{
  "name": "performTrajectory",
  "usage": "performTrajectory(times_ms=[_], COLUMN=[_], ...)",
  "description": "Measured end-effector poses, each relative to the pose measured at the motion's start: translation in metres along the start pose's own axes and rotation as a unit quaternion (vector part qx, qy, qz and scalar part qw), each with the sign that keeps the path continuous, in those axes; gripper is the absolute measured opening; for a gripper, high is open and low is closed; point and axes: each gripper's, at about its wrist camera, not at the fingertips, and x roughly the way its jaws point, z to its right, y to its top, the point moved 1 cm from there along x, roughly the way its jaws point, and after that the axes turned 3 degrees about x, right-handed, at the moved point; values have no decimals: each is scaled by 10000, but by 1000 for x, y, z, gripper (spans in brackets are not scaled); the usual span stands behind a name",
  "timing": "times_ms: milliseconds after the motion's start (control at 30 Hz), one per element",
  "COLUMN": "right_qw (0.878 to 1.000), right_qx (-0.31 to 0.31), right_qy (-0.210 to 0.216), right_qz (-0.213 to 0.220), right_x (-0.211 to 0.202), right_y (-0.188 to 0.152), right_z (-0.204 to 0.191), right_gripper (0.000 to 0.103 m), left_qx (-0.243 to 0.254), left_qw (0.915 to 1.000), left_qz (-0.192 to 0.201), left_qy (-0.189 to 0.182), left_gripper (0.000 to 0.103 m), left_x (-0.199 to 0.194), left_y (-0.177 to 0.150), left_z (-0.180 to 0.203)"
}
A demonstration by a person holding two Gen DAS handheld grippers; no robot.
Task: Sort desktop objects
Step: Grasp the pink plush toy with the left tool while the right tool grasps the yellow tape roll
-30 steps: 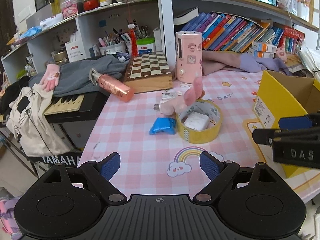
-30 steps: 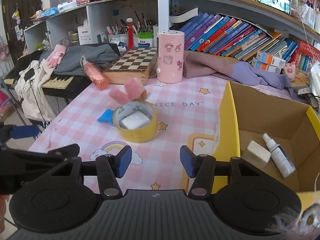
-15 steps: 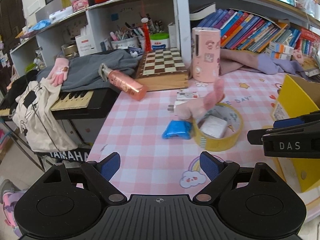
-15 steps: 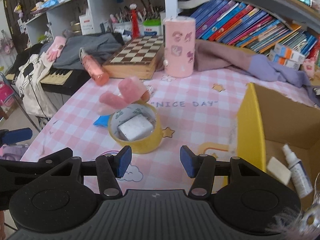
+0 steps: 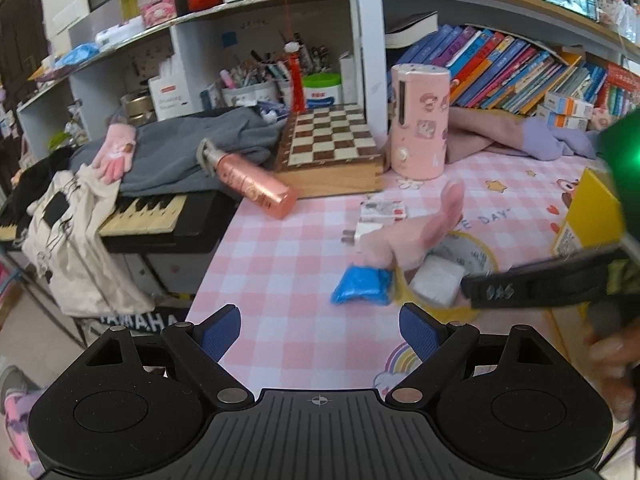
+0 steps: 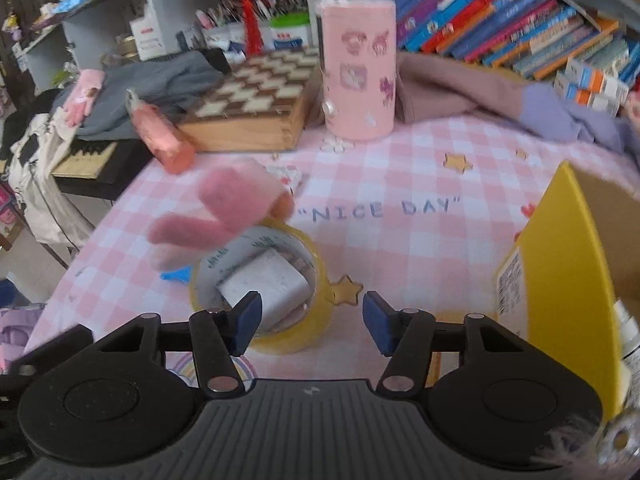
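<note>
Both grippers are held open and empty: the left point(image 5: 320, 328) over the pink cloth, the right point(image 6: 312, 322) just above the tape roll point(image 6: 260, 292). A white block point(image 6: 266, 286) is seen inside the roll, a pink glove point(image 6: 224, 212) at its 11 o'clock, the yellow box point(image 6: 560, 280) at 3.

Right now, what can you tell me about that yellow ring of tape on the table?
The yellow tape roll is a wide ring lying flat on the pink checked tablecloth, hole facing up. Its outside looks glossy yellow; the inner wall is pale with printed writing. A white block sits inside the hole. A fuzzy pink toy leans over its far rim, and a blue packet lies beside it. The right gripper hangs open just above its near edge.
</note>
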Motion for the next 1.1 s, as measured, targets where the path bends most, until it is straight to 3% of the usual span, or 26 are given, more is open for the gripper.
performTrajectory(times_ms=[100,233,333,500,833,933,1000,1100], right_qw=[9996,9996,9995,9976,9963,9957,9952,9951], right_qx=[223,163,-151,-560,-701,-746,-785,-785], right_qy=[107,232,273,246,136,151,160,171], right_qz=[-152,-71,-36,-331,-475,-529,-554,-570], right_x=[10,-5,-25,-42,-31,-27,-25,-23], right_y=[-3,-5,-13,-34,-40,-39,-39,-41], right_z=[6,9,8,7,8,8,7,7], right_gripper=[24,14,9,7,7,8,8,9], left_qx=[16,-135,-129,70,702,582,297,145], left_qw=[9999,9995,9994,9983,9918,9907,9890,9858], left_qz=[92,168,176,56,-561,-647,-740,-715], left_qy=[-122,-219,-277,-581,-911,-1049,-1249,-1511], left_gripper=[89,89,89,89,88,87,74,38], left_x=[2,7,14,33,95,103,108,107], left_y=[10,23,29,36,37,36,36,35], left_z=[-1,-7,-5,6,46,48,44,42])
